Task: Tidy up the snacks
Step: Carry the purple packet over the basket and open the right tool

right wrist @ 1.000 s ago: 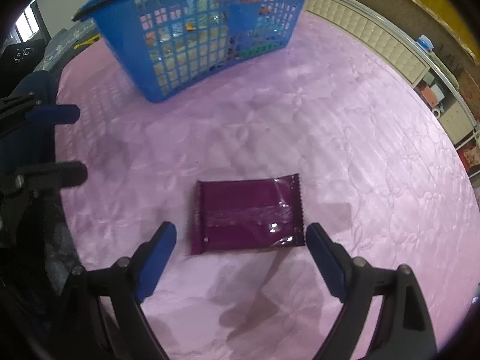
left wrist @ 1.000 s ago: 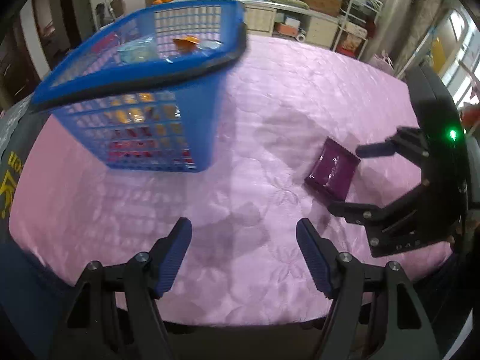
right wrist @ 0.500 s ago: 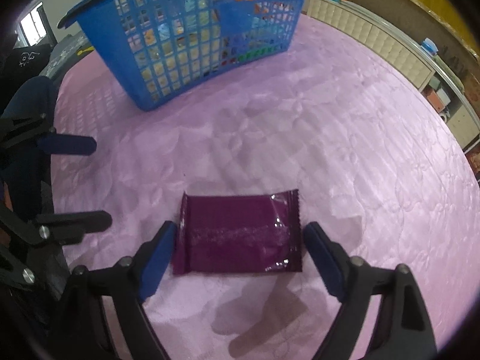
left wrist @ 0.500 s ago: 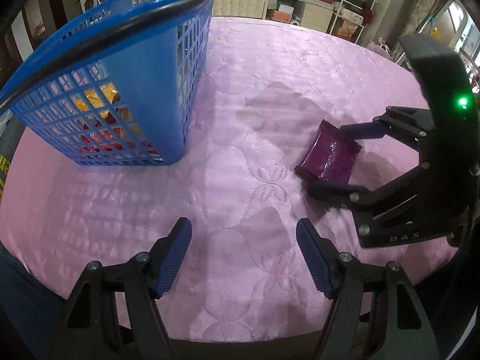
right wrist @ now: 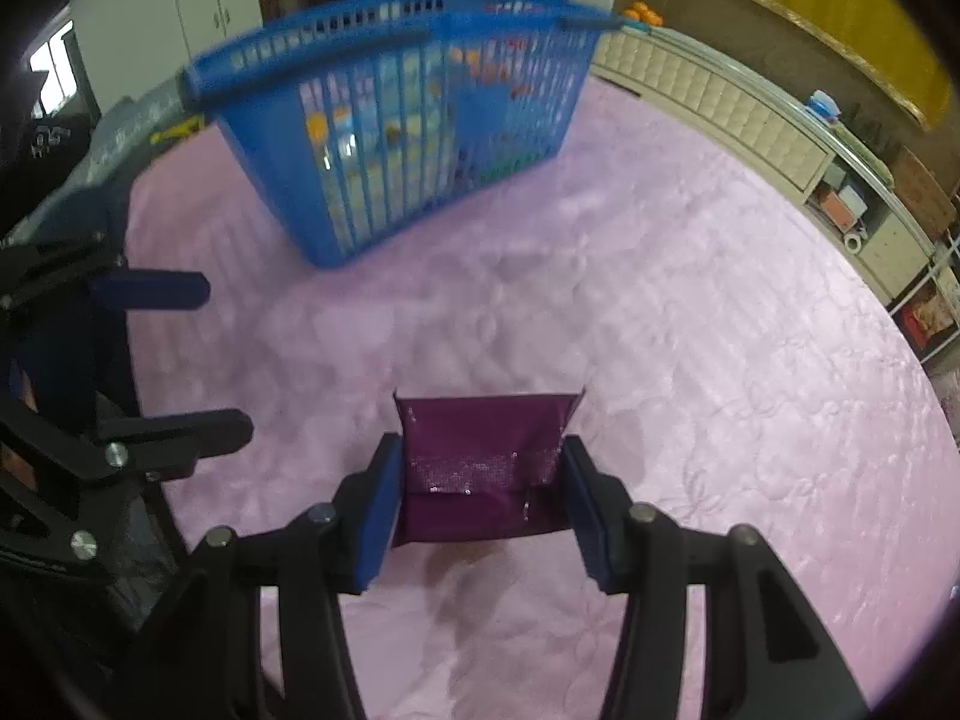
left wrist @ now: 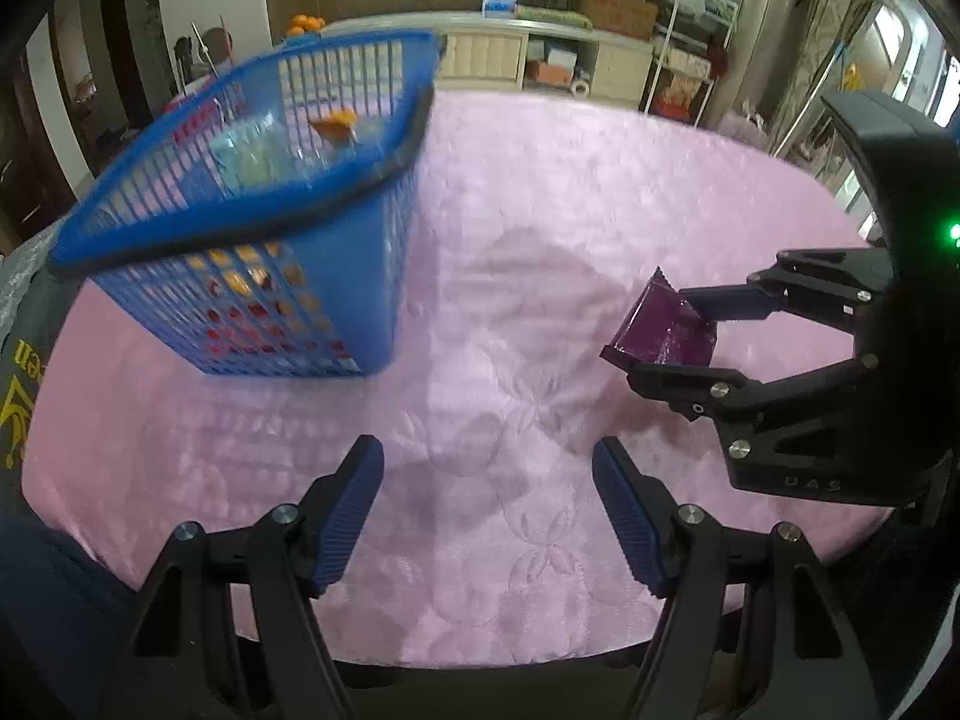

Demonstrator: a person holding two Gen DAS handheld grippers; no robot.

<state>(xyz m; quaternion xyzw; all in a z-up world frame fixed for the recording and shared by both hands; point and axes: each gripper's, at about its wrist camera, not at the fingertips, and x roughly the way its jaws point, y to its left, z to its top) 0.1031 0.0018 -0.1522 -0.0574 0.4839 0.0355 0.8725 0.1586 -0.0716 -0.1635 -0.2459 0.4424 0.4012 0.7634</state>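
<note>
Purple snack packet (right wrist: 483, 468): no legible label.

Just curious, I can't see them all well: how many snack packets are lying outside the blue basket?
1: a purple packet, pinched between the closing right tongs above the pink cloth. Several more sit inside the blue basket; its mesh hides their number.

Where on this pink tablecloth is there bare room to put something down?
Bare cloth lies between the blue basket and the purple packet, and beyond the packet toward the cabinets. It is crowded by the right gripper, closing on the packet, and the left gripper.
</note>
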